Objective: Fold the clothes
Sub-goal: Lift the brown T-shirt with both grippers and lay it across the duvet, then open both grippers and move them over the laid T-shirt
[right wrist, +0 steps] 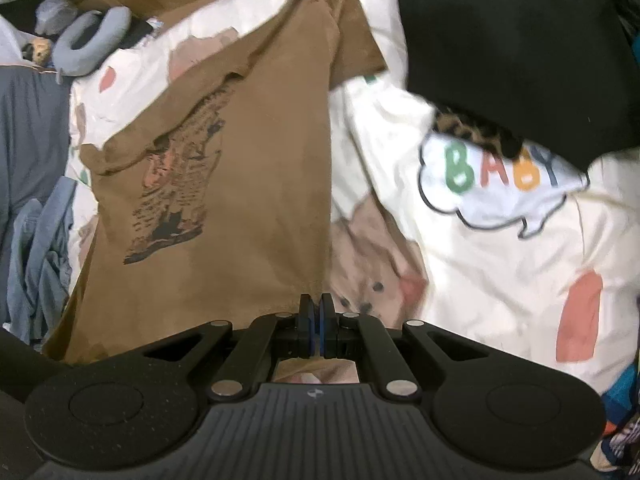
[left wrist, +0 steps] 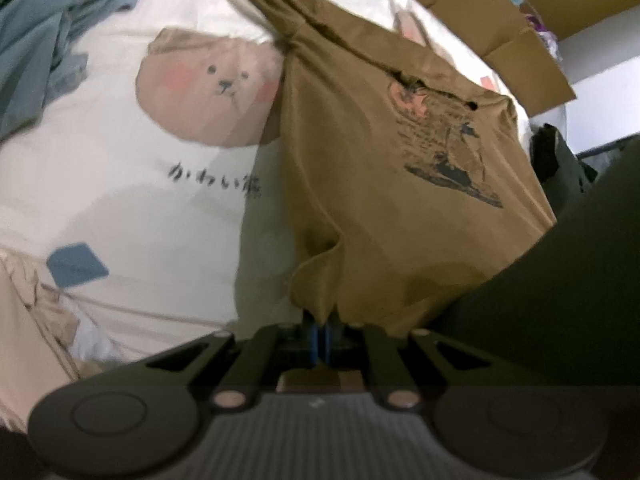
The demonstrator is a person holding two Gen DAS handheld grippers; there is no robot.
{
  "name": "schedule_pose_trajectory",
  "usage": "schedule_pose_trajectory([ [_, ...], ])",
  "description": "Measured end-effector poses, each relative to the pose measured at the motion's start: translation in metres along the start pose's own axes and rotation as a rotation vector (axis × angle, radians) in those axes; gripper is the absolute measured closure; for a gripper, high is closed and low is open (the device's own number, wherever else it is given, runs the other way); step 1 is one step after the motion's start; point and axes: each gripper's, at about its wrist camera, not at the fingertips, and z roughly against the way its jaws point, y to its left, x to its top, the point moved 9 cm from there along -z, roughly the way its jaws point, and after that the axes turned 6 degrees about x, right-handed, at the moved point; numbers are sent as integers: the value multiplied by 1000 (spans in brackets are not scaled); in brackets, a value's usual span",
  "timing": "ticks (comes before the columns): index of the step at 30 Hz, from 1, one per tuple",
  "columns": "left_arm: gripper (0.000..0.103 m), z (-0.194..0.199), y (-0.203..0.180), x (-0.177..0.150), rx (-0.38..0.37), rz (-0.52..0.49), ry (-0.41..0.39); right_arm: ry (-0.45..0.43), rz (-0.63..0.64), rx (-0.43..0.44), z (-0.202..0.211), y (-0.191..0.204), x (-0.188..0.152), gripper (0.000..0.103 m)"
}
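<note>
Both claws are pinched tight on one brown tee. Left claw (left wrist: 322, 326), at the bottom centre of its view, has its blue pads closed on a gathered fold of the tee's (left wrist: 400, 200) lower edge, and the cloth rises from the pads up the right half of the frame. Right claw (right wrist: 316, 312), low in the middle of its own view, has its jaws fully together at the tee's (right wrist: 224, 200) right edge, so it appears to grip that edge, though the cloth between the pads is hard to make out.

A dark and orange print (left wrist: 444, 140) shows on the tee's chest; in the right view the same print (right wrist: 180, 184) sits left of centre. At the top of the left view the cloth bunches into a twisted neck.

Under the tee lies a cream bedsheet (left wrist: 120, 200) with a bear face (left wrist: 212, 84) in the upper left of the left view and dark script just below it. In the right view the bedsheet (right wrist: 480, 272) carries a cloud with "BABY" (right wrist: 496, 168) in coloured letters at centre right.

A black garment (right wrist: 512, 40) fills the upper right of the right view, overlapping the cloud's top. Blue clothes (right wrist: 40, 240) are heaped at the left edge, and a grey neck pillow (right wrist: 92, 44) lies at the upper left. Cardboard (left wrist: 512, 28) crosses the upper right of the left view.
</note>
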Motion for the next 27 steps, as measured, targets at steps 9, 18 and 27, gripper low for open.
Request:
schedule_pose_trajectory([
  [9, 81, 13, 26, 29, 86, 29, -22, -35, -5, -50, 10, -10, 13, 99],
  [18, 73, 22, 34, 88, 179, -22, -117, -173, 12, -18, 21, -9, 50, 82],
  [27, 68, 8, 18, 162, 230, -142, -203, -261, 57, -41, 13, -4, 95, 72],
])
